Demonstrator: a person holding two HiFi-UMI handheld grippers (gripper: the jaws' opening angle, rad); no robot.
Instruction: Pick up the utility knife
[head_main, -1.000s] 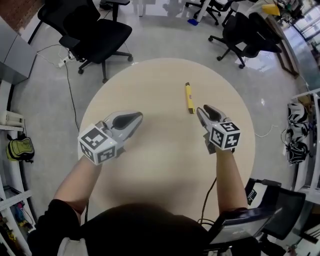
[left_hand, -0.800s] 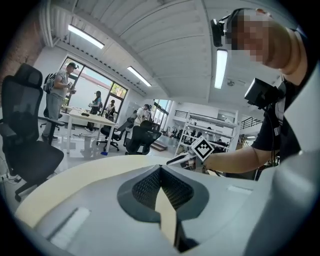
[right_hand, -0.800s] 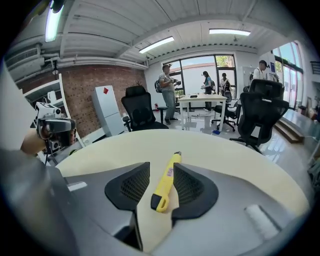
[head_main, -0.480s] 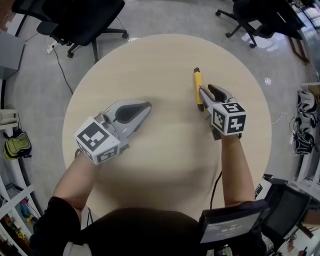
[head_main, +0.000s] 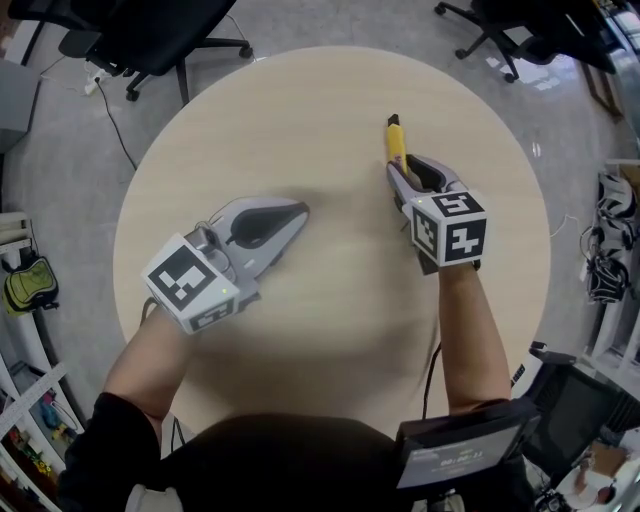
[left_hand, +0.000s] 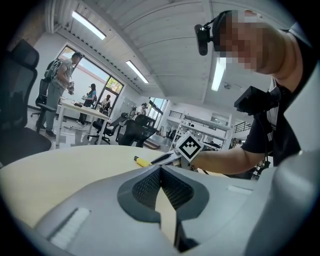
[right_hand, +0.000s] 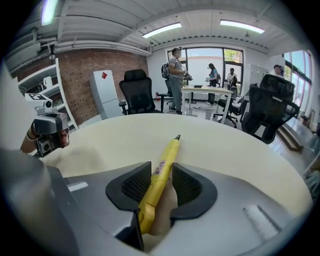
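A yellow utility knife lies on the round beige table, its dark tip pointing away from me. My right gripper has come down over its near end. In the right gripper view the knife lies between the two dark pads, close to the left one, and table shows beside the right one. The right gripper is open, and its jaws have just been closing. My left gripper hovers low over the table's left half, shut on nothing. In its own view the left gripper has its fingertips together, and the knife lies far ahead.
Black office chairs stand on the floor beyond the table, more at the upper right. A green bag sits at the left. A dark device hangs at my lower right. People stand by desks far behind.
Both grippers have sunk toward the table and moved forward. The right one went from short of the knife to straddling its near end. The left one shifted only a little.
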